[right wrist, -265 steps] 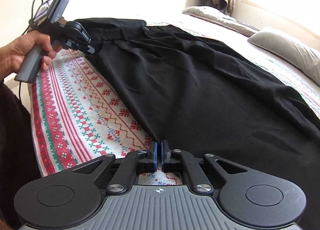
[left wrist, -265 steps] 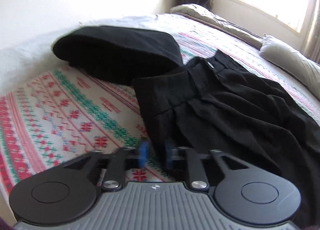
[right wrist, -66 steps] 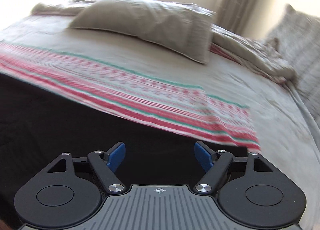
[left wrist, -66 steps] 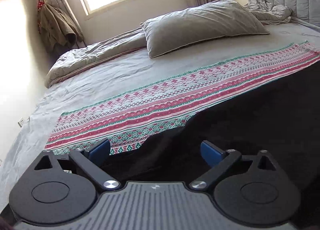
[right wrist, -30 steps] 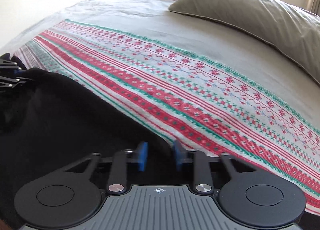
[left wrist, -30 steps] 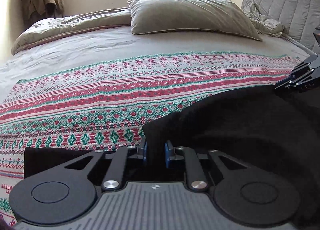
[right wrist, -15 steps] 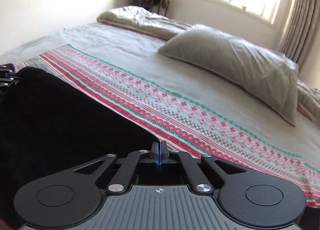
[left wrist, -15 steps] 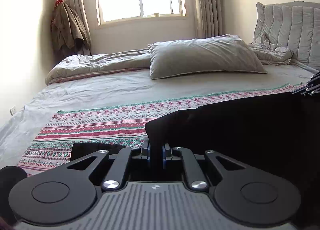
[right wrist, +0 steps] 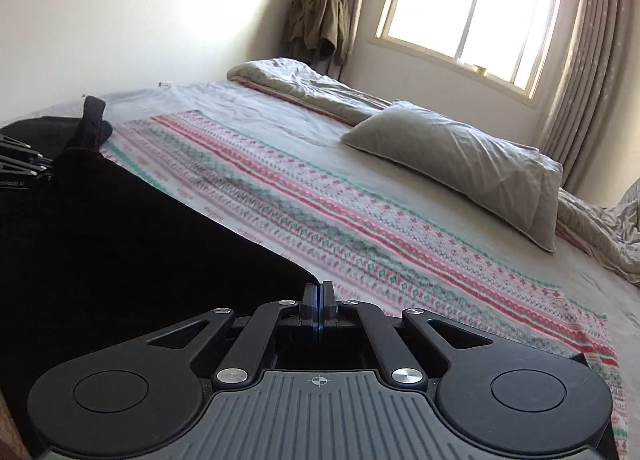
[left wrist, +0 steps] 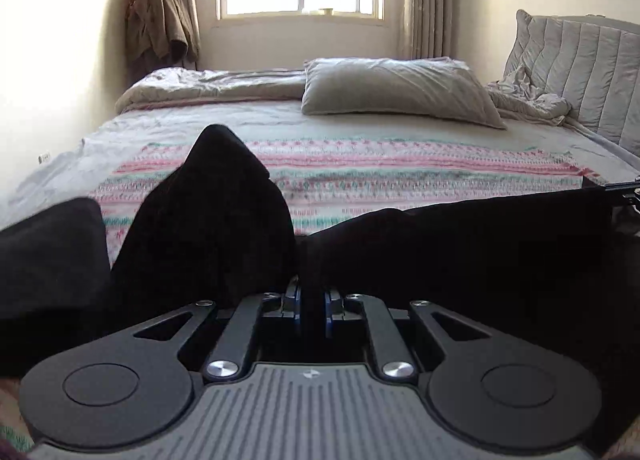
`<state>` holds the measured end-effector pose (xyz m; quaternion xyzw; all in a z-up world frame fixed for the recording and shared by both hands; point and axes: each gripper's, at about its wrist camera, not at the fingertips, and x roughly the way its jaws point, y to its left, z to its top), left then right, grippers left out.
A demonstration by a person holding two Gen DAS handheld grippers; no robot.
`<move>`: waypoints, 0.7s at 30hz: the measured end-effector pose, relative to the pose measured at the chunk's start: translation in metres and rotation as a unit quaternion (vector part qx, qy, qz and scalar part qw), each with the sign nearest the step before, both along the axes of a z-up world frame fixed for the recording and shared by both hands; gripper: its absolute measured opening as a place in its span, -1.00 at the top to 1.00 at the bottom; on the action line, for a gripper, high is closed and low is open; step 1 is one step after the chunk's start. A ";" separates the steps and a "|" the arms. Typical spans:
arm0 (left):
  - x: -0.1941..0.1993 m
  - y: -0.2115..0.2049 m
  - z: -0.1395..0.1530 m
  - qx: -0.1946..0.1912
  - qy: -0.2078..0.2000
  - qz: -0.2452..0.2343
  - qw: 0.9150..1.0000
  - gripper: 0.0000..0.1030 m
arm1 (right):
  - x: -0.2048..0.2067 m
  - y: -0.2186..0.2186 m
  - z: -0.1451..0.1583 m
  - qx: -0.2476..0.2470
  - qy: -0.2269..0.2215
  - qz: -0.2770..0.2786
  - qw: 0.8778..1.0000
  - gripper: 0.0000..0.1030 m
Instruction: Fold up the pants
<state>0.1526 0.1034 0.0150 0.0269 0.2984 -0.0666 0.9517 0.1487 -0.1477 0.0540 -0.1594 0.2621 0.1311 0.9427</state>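
Note:
The black pants (left wrist: 460, 244) hang lifted between my two grippers, their edge stretched above the bed. My left gripper (left wrist: 312, 312) is shut on a bunch of the cloth, which stands up in a peak (left wrist: 224, 180) just ahead of the fingers. My right gripper (right wrist: 319, 306) is shut on the pants' edge, and the black cloth (right wrist: 140, 240) spreads away to its left. Each gripper shows in the other's view: the right gripper (left wrist: 624, 196) at the far right edge, the left gripper (right wrist: 20, 164) at the far left edge.
A red-and-green patterned blanket (left wrist: 400, 172) covers the grey bed beneath. A grey pillow (left wrist: 392, 92) and a crumpled duvet lie at the far side under the window. Another dark garment (left wrist: 52, 252) sits at the left. A padded headboard (left wrist: 580, 72) stands at the right.
My right jaws closed onto the pants' edge. Both grippers rose and pulled back with the cloth, so the views tilted up from the blanket to the window, and the pants lifted.

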 end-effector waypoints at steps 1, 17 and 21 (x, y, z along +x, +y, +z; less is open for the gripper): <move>-0.004 0.001 -0.005 -0.001 0.012 0.000 1.000 0.63 | -0.011 0.004 -0.007 -0.003 0.003 0.001 1.000 1.00; -0.051 0.037 -0.030 -0.070 0.056 -0.003 0.996 -0.45 | -0.061 0.009 -0.091 0.023 0.100 -0.018 0.995 0.79; -0.056 0.053 -0.029 -0.130 0.058 0.032 0.989 -0.61 | -0.080 0.015 -0.089 0.001 0.069 0.005 0.998 0.25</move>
